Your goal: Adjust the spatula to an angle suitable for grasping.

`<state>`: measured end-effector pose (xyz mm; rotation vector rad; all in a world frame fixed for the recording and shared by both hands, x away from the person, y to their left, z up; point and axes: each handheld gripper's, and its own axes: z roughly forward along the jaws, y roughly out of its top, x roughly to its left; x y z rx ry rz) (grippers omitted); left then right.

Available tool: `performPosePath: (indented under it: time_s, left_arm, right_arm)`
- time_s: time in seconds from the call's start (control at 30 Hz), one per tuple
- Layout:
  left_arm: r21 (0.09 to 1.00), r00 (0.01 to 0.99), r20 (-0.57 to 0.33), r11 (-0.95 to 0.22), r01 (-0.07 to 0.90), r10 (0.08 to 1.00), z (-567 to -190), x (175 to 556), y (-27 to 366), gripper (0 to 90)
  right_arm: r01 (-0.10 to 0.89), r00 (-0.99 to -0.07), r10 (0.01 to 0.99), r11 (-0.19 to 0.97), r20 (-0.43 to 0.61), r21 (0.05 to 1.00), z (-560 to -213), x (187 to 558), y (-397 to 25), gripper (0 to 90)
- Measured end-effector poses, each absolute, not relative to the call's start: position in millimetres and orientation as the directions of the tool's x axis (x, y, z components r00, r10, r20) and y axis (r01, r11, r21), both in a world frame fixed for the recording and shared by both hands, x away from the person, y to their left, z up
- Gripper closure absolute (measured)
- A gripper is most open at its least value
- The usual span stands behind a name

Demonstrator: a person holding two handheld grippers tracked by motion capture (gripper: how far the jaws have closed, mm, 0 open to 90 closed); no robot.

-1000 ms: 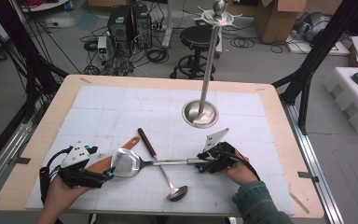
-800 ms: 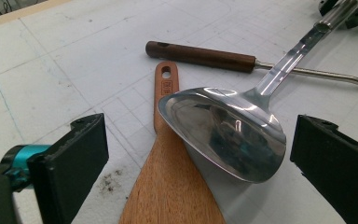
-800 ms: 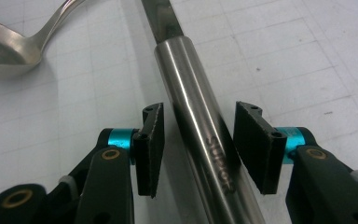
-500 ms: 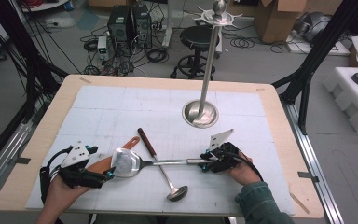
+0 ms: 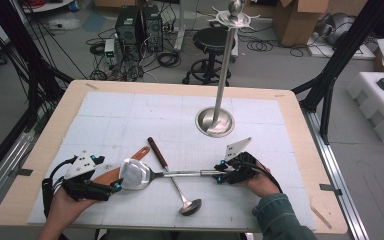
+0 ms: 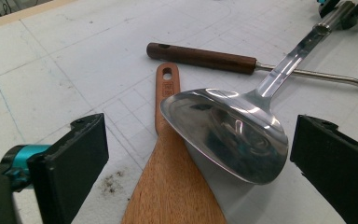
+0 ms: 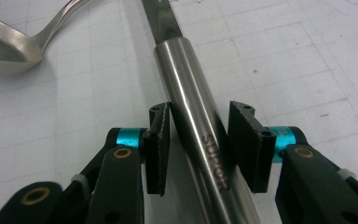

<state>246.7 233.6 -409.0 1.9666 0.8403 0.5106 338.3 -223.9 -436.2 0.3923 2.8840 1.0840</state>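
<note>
Three utensils lie at lower centre: one steel spatula (image 5: 139, 174) whose handle the right gripper (image 5: 221, 176) clamps, one wooden spatula (image 5: 115, 170) (partly under its blade), one ladle (image 5: 180, 192), the left gripper (image 5: 114, 187) gaping.

A wood-edged counter (image 5: 45, 150) under a white gridded mat (image 5: 130, 120) bears a wooden spatula (image 5: 111, 172), steel turner (image 5: 145, 174), ladle (image 5: 180, 192) and a pole stand's round base (image 5: 214, 121).
</note>
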Motion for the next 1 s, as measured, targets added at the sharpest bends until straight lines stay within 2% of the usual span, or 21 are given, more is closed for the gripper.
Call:
performPosePath:
  time_s: [0.5,1.0]
  left_arm:
    - [0.863,0.689,0.018,-0.36,0.355,0.724,-409.7,249.9,232.4,4.7]
    - [0.865,0.688,0.018,-0.357,0.353,0.725,-409.4,251.5,230.4,4.7]
  right_arm:
    - [0.172,-0.983,0.168,0.721,0.071,0.671,-437.5,338.8,-220.3,67.3]
    - [0.153,-0.987,0.144,0.737,0.068,0.659,-436.0,334.8,-217.8,68.4]
